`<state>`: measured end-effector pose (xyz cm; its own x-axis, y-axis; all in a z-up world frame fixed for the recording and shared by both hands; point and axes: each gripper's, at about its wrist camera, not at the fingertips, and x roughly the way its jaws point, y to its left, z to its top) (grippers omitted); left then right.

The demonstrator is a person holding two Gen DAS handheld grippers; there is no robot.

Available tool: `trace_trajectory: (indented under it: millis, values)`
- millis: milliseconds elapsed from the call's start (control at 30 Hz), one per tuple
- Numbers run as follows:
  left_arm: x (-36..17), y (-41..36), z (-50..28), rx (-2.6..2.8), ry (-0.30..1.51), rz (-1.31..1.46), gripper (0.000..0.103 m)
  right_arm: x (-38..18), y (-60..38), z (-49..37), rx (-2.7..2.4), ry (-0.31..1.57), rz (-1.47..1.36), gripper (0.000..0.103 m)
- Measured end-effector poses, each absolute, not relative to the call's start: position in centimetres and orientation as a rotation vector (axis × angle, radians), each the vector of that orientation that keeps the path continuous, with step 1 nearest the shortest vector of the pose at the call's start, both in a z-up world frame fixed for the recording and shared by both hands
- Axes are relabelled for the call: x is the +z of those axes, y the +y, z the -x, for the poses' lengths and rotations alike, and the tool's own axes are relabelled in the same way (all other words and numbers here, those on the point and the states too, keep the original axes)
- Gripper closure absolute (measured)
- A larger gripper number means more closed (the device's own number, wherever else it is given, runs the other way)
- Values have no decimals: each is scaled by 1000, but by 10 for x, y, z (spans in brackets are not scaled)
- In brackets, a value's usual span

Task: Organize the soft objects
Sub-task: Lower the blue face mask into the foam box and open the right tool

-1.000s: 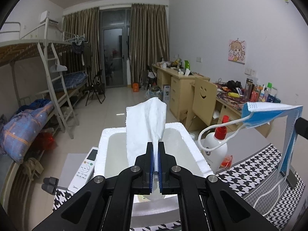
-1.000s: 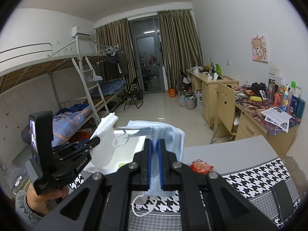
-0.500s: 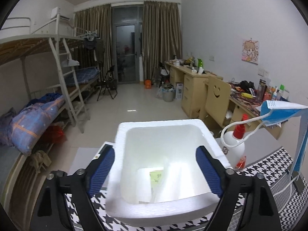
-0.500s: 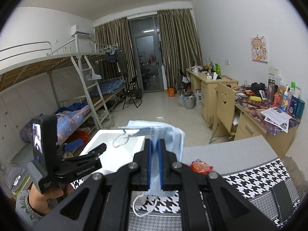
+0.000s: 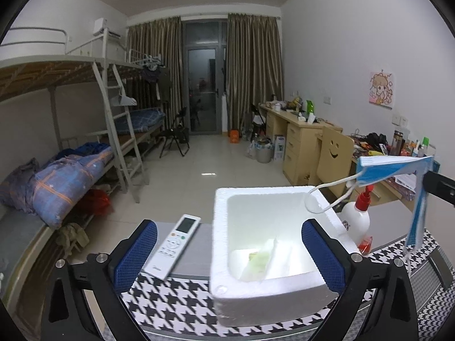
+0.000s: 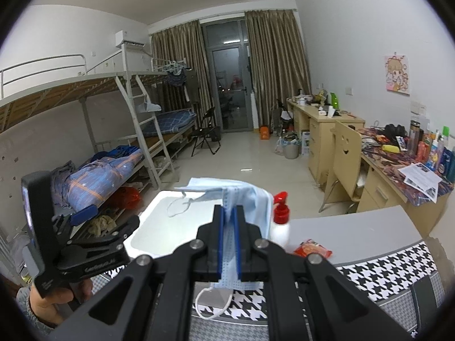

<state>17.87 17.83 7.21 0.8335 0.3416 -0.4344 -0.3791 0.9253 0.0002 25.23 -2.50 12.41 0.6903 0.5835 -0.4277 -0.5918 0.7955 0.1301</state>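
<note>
A white foam box (image 5: 270,309) stands on the table, and a white cloth (image 5: 256,264) lies crumpled on its bottom. My left gripper (image 5: 229,227) hovers at the box's near left corner. Its jaws are opening wide and the pads (image 5: 136,251) touch nothing. My right gripper (image 6: 229,213) is shut on a blue face mask (image 6: 247,196), which drapes over the fingers above the box (image 6: 159,213). The mask (image 5: 398,167) hangs at the right in the left wrist view, one ear loop dangling over the box rim. The left gripper (image 6: 105,221) shows at the left in the right wrist view.
A white remote (image 5: 173,244) lies left of the box. A white bottle with a red pump (image 5: 355,221) and a red snack packet (image 6: 312,251) sit to its right. The houndstooth table cover (image 5: 170,298) runs along the front. A hand (image 6: 48,301) holds the left gripper.
The left gripper opened and let go of the white cloth, which dropped into the foam box. That gripper then shifted left. The right gripper with the mask stayed put.
</note>
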Motion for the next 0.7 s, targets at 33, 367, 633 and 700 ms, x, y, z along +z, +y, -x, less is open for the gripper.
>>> trace_trajectory:
  millis: [33, 367, 633, 700]
  values:
    - [73, 179, -175, 389, 436, 83, 1, 124, -22, -253, 660, 472, 22, 94]
    - [72, 187, -158, 414, 415, 73, 1, 123, 2, -256, 693, 490, 42, 94]
    - [69, 195, -142, 424, 408, 103, 1, 123, 18, -261, 702, 510, 50, 94]
    - [68, 195, -138, 424, 404, 109, 1, 122, 23, -263, 699, 513, 59, 94]
